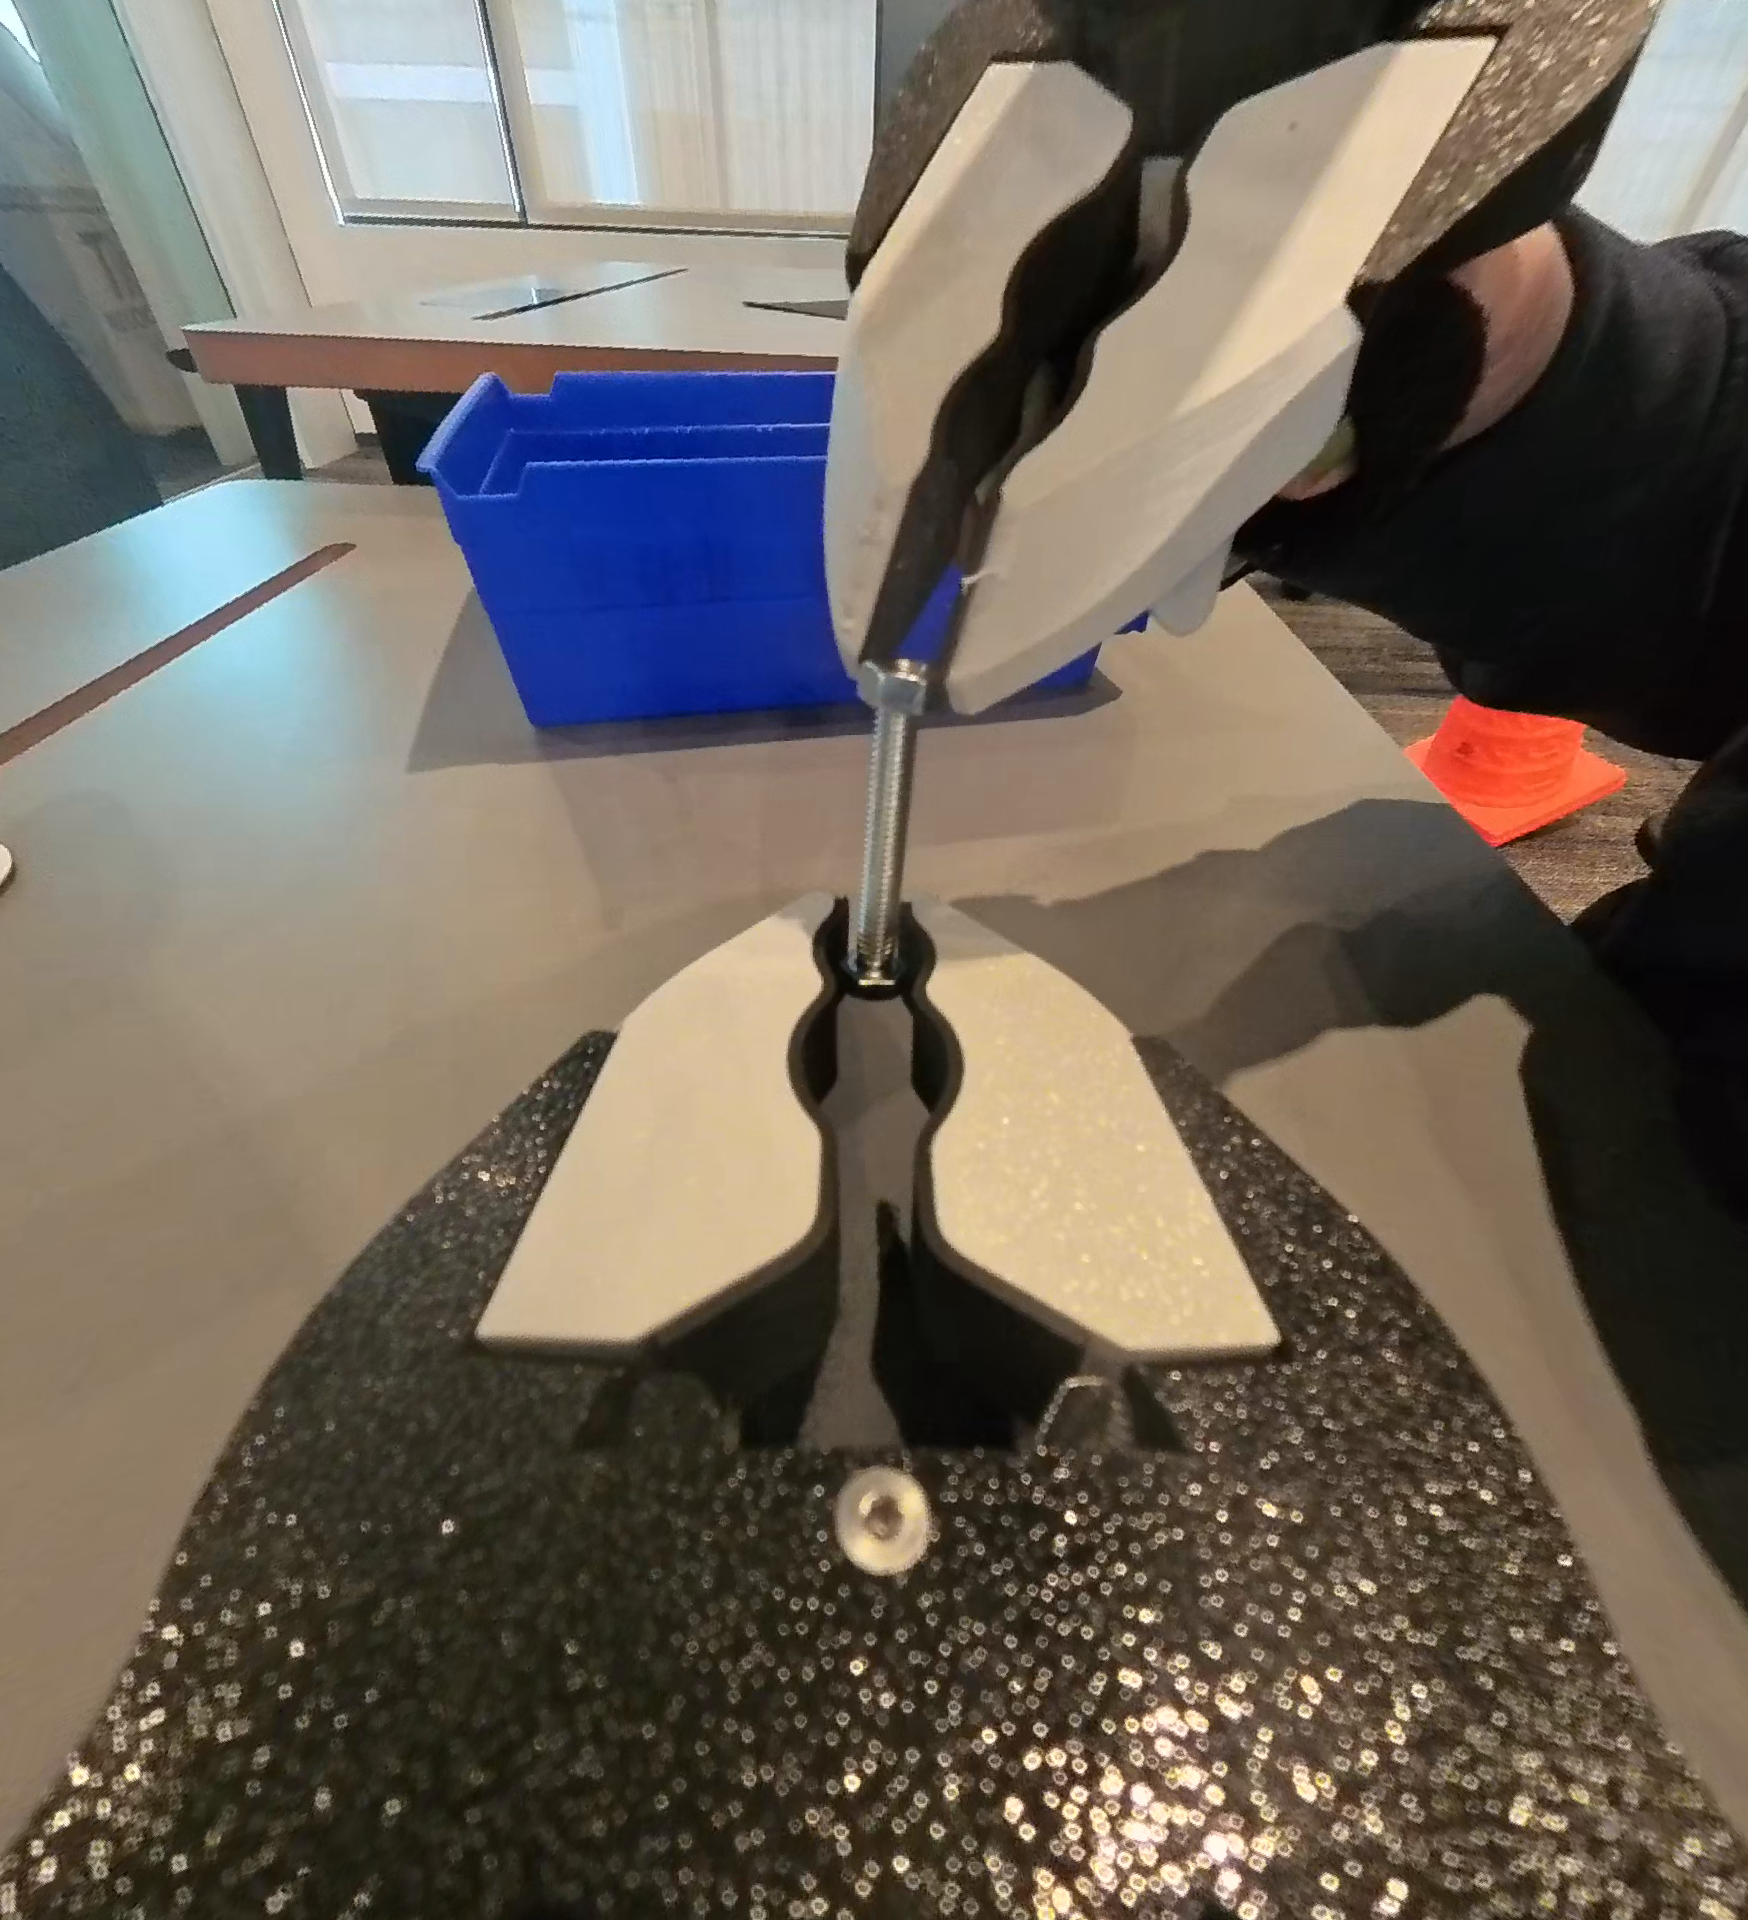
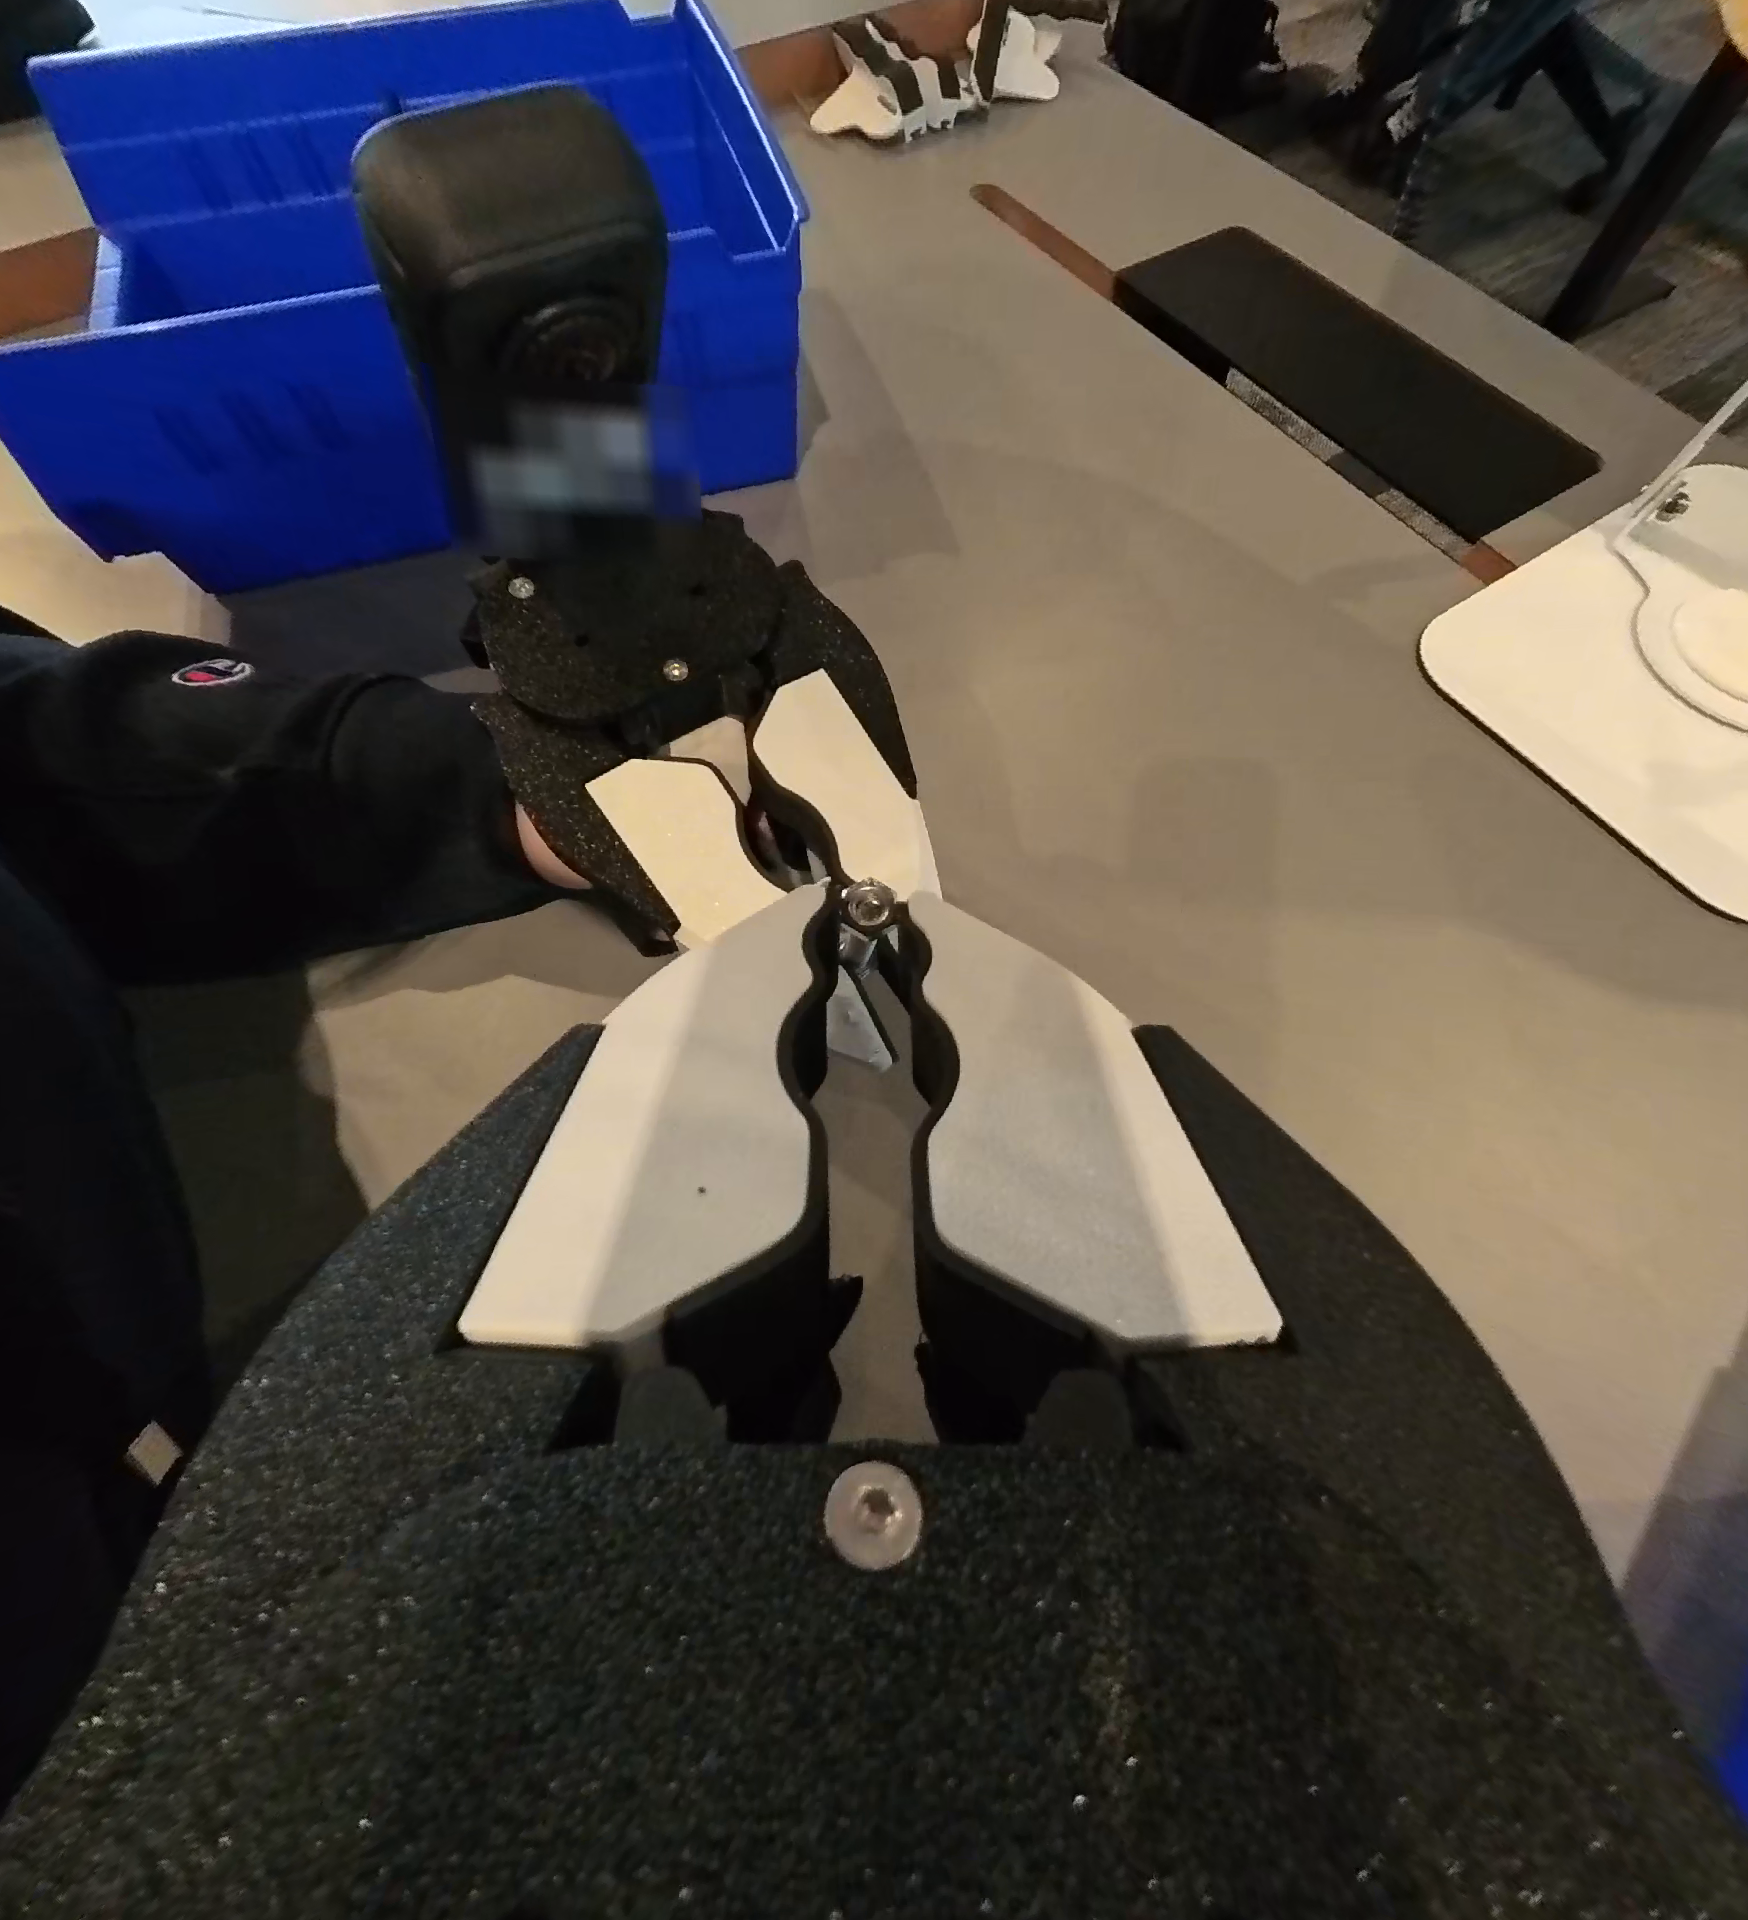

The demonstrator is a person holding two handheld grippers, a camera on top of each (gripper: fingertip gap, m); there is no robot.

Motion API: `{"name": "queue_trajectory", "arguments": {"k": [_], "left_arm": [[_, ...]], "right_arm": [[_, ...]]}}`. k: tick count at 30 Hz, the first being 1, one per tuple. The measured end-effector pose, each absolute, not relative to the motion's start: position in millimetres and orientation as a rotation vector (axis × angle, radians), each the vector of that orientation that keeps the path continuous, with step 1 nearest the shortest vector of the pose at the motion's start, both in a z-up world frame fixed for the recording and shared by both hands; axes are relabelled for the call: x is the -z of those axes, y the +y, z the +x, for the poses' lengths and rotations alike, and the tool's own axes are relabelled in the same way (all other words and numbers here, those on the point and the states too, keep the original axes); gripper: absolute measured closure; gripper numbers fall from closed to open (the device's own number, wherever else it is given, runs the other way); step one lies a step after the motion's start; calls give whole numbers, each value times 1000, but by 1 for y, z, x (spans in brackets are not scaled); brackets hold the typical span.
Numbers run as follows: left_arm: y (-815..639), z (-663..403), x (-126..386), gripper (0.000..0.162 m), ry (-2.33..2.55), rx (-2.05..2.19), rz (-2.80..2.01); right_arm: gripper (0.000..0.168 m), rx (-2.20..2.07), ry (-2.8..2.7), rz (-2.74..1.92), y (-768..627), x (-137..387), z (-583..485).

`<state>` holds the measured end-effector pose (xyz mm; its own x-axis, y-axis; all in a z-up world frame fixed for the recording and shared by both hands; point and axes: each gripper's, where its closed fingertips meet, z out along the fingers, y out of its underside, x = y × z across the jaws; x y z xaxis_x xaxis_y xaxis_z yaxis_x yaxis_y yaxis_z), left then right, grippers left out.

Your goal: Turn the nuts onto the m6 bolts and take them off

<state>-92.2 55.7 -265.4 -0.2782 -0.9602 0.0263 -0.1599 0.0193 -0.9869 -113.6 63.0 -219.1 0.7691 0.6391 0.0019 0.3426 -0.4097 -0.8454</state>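
Note:
A silver threaded bolt (image 1: 878, 821) stands upright above the grey table (image 1: 278, 935). My left gripper (image 1: 875, 940) is shut on the bolt's lower end. My right gripper (image 1: 911, 675) reaches down from the upper right and is shut on the silver nut (image 1: 896, 688) at the bolt's top. In the right wrist view my right gripper (image 2: 865, 920) pinches the nut (image 2: 867, 906), seen end-on. The left gripper (image 2: 808, 862) lies just beyond it, held by a hand in a black sleeve. The bolt's shaft is mostly hidden there.
A blue plastic bin (image 1: 641, 582) stands behind the grippers on the table, also in the right wrist view (image 2: 226, 436). A white stand base (image 2: 1628, 727) sits to the right, next to a black pad (image 2: 1348, 374). An orange cone (image 1: 1514, 769) is on the floor. The left gripper's tips are roughly 5 centimeters from the right gripper's.

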Motion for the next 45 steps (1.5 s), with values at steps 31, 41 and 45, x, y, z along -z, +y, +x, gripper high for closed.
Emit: {"name": "queue_trajectory", "arguments": {"k": [31, 41, 45], "left_arm": [[55, -93, 266, 153, 1543, 1339, -1186], [55, -92, 265, 153, 1545, 1340, -1187], [56, -92, 265, 153, 1543, 1340, -1188]], "right_arm": [[156, -389, -734, -2024, 63, 218, -114], [151, -391, -731, -2010, 63, 216, -114], [143, -381, -701, -1982, 63, 213, -112]]}}
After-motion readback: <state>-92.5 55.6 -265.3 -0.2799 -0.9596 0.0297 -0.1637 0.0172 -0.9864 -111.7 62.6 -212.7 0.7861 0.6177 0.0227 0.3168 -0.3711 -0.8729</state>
